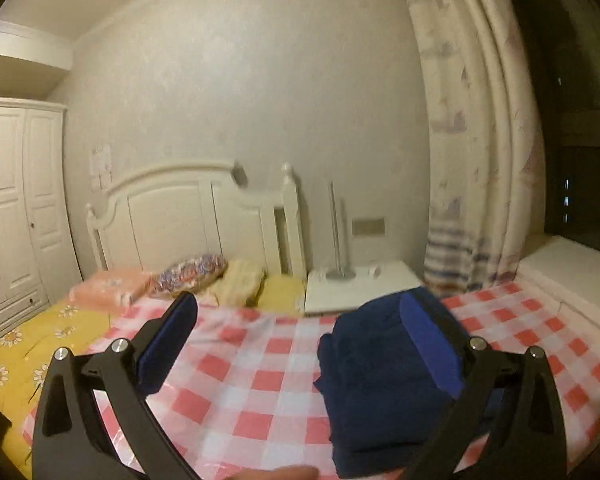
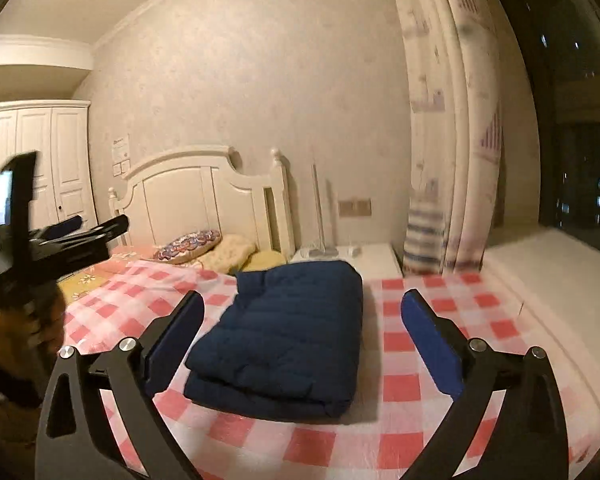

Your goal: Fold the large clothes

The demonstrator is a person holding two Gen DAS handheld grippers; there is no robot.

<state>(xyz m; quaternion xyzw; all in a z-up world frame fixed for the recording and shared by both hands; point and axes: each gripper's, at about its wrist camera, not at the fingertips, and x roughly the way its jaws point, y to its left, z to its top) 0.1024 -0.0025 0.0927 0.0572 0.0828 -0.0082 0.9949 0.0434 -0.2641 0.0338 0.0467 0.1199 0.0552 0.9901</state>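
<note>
A red-and-white checked cloth (image 2: 400, 364) covers the bed, over a yellow daisy-print sheet (image 1: 24, 344). Patterned pillows (image 2: 190, 245) lie against the white wooden headboard (image 2: 196, 196). A white nightstand (image 1: 360, 284) stands beside it, near the pale printed curtain (image 2: 452, 120) and a white panelled wardrobe (image 1: 12, 208).

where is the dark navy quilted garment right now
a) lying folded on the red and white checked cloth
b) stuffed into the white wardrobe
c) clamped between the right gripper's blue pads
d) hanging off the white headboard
a: the dark navy quilted garment lies as a folded bundle on the red and white checked cloth, and the right gripper is open, its blue pads clear of it.
</note>
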